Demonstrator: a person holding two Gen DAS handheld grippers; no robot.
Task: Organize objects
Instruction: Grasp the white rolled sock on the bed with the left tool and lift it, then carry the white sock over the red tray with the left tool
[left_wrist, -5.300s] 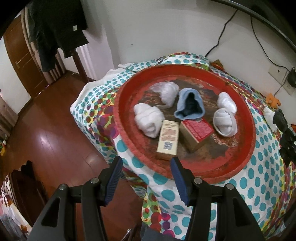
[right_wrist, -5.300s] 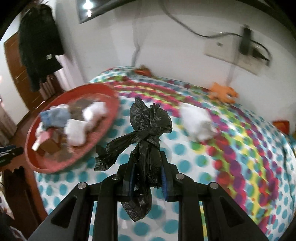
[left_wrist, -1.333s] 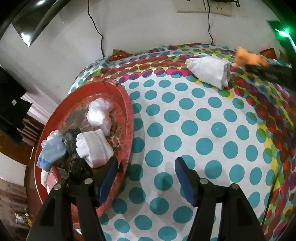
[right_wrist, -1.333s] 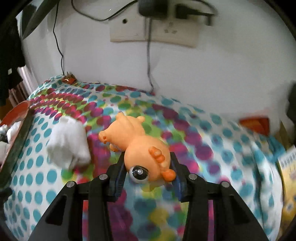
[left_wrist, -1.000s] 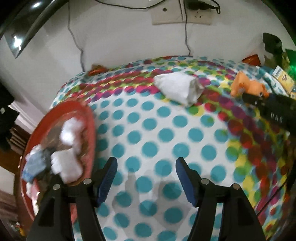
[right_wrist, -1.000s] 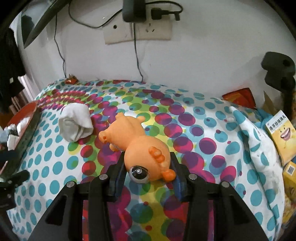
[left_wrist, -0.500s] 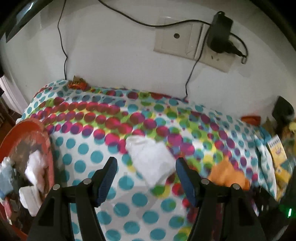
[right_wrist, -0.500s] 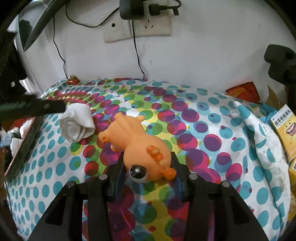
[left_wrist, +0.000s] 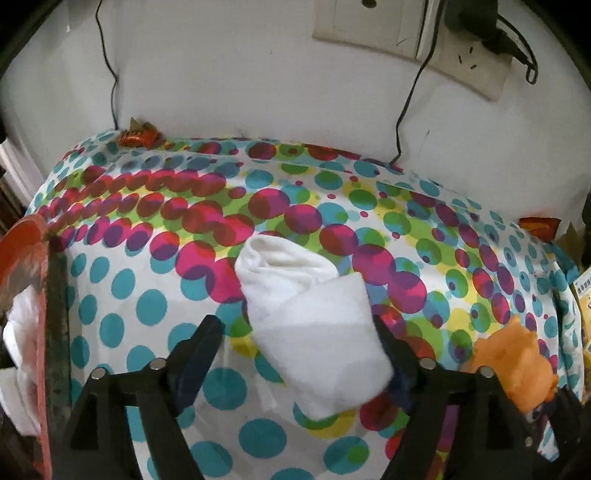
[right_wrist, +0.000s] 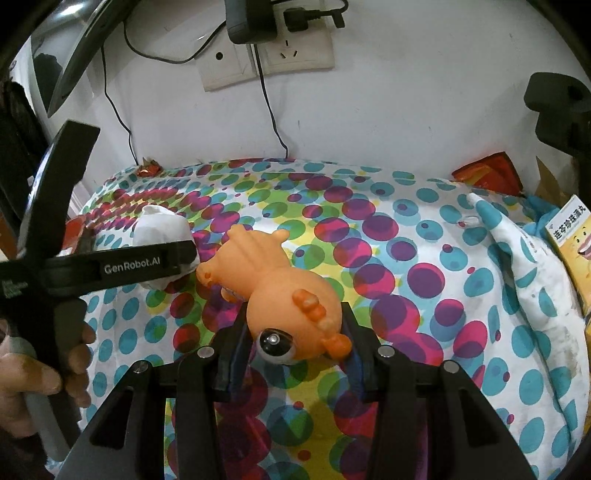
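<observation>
My left gripper (left_wrist: 295, 343) is open with its jaws on either side of a white rolled sock (left_wrist: 306, 317) lying on the polka-dot cloth; the right jaw touches the sock, the left stands apart. The sock also shows in the right wrist view (right_wrist: 159, 229), partly behind the left gripper's body (right_wrist: 129, 266). My right gripper (right_wrist: 291, 343) is shut on an orange rubber toy animal (right_wrist: 280, 291), gripping its head just above the cloth. The toy also shows at the right in the left wrist view (left_wrist: 513, 365). A red round tray (left_wrist: 26, 280) holding white socks (left_wrist: 18, 332) sits at the far left.
A white wall with sockets (right_wrist: 266, 55) and hanging cables (left_wrist: 410, 96) stands just behind the table. A small orange wrapper (left_wrist: 138, 137) lies at the back left. A red packet (right_wrist: 487, 173) and a yellow box (right_wrist: 572, 240) sit at the right edge.
My left gripper has swung away from the tray and moved in over the white sock, which now lies between its jaws. The right gripper holds the orange toy almost still.
</observation>
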